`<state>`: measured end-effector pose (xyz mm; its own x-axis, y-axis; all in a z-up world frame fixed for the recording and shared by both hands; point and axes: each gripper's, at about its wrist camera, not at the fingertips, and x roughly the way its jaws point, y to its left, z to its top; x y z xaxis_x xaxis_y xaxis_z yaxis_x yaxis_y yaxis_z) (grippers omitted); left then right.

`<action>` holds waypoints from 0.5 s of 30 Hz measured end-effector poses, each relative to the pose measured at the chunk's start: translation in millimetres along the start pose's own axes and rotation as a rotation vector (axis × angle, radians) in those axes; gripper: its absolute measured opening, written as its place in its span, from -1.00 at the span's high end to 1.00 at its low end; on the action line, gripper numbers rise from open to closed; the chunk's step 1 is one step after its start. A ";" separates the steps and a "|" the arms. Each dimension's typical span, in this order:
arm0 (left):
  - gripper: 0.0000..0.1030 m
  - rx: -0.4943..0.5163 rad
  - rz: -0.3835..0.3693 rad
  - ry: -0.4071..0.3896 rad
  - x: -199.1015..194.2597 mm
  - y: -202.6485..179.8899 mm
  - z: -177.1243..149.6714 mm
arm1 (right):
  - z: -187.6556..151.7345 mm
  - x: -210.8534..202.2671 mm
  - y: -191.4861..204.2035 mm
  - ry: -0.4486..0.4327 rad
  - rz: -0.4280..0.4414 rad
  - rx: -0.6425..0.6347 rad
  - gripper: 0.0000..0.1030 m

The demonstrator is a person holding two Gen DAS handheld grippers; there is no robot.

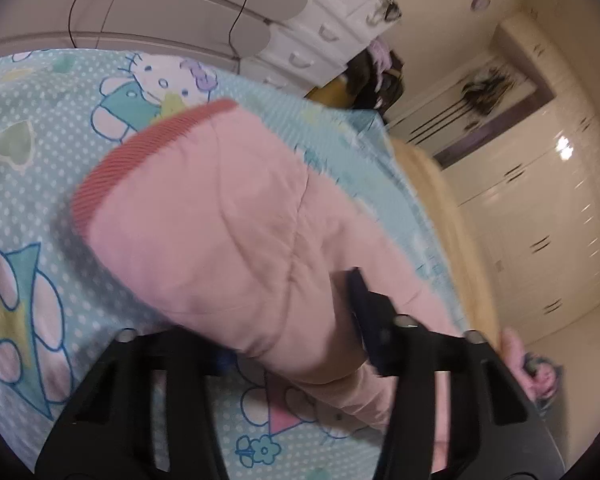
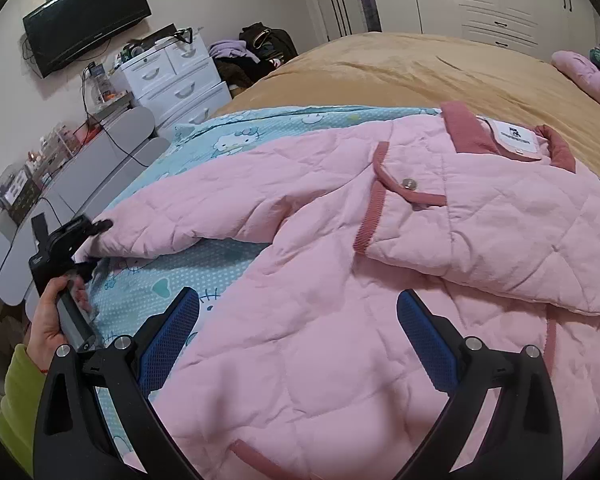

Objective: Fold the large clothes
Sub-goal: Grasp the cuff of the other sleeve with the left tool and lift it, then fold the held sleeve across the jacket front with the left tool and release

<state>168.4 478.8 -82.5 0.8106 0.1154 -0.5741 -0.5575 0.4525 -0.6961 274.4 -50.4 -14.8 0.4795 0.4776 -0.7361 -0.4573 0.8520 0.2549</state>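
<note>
A large pink quilted jacket [image 2: 340,280] with darker pink ribbed trim lies spread on the bed. Its collar with a white label [image 2: 516,140] is at the far right. My left gripper [image 2: 90,246] is shut on the end of the jacket's left sleeve [image 2: 160,224]. In the left wrist view the sleeve [image 1: 220,232] fills the middle and hangs between the fingers [image 1: 360,304], with its ribbed cuff [image 1: 148,148] at the far end. My right gripper [image 2: 298,326] is open and hovers just above the jacket's body, with blue pads [image 2: 168,344] on both sides.
The bed carries a light blue cartoon-print sheet [image 2: 160,292] and a tan blanket [image 2: 400,68]. White drawers [image 2: 176,76], a grey desk [image 2: 80,176] and a wall TV [image 2: 88,16] stand at the left. Another pink garment [image 2: 592,72] lies far right.
</note>
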 end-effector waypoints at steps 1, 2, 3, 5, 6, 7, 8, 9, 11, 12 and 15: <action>0.63 -0.004 -0.015 -0.010 -5.2 -1.8 2.9 | -0.5 -1.9 -2.1 -0.001 -0.003 0.003 -0.91; 0.64 0.017 -0.041 -0.036 -16.5 -9.8 7.5 | -1.1 -4.1 -4.5 -0.004 -0.003 0.007 -0.91; 0.67 0.051 -0.057 -0.053 -25.3 -19.7 10.3 | -1.2 -5.8 -6.2 -0.005 -0.003 0.011 -0.91; 0.69 0.133 -0.104 -0.095 -48.7 -44.7 13.2 | -2.3 -11.7 -12.0 -0.007 0.000 0.022 -0.91; 0.71 0.155 -0.120 -0.110 -56.2 -52.2 12.8 | -2.5 -14.9 -15.5 -0.009 0.001 0.027 -0.91; 0.72 0.182 -0.136 -0.125 -65.3 -61.7 11.4 | -2.1 -16.9 -17.5 -0.011 -0.001 0.029 -0.92; 0.72 0.216 -0.153 -0.144 -76.9 -73.9 8.9 | -1.7 -21.9 -22.0 -0.019 -0.003 0.036 -0.92; 0.72 0.233 -0.166 -0.154 -83.7 -82.6 7.3 | -0.9 -25.6 -25.7 -0.026 -0.003 0.043 -0.91; 0.72 0.270 -0.206 -0.166 -100.9 -103.2 3.6 | 0.5 -34.1 -32.2 -0.039 -0.003 0.055 -0.92; 0.72 0.294 -0.224 -0.176 -109.2 -114.0 1.4 | 0.8 -39.1 -35.7 -0.047 -0.005 0.059 -0.92; 0.72 0.334 -0.268 -0.188 -126.2 -140.3 -8.6 | 1.9 -50.1 -46.5 -0.064 -0.008 0.073 -0.92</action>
<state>142.7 393.2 83.9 0.9538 0.0999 -0.2834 -0.2606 0.7447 -0.6145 273.0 -113.5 11.4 0.5310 0.4819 -0.6970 -0.3990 0.8679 0.2960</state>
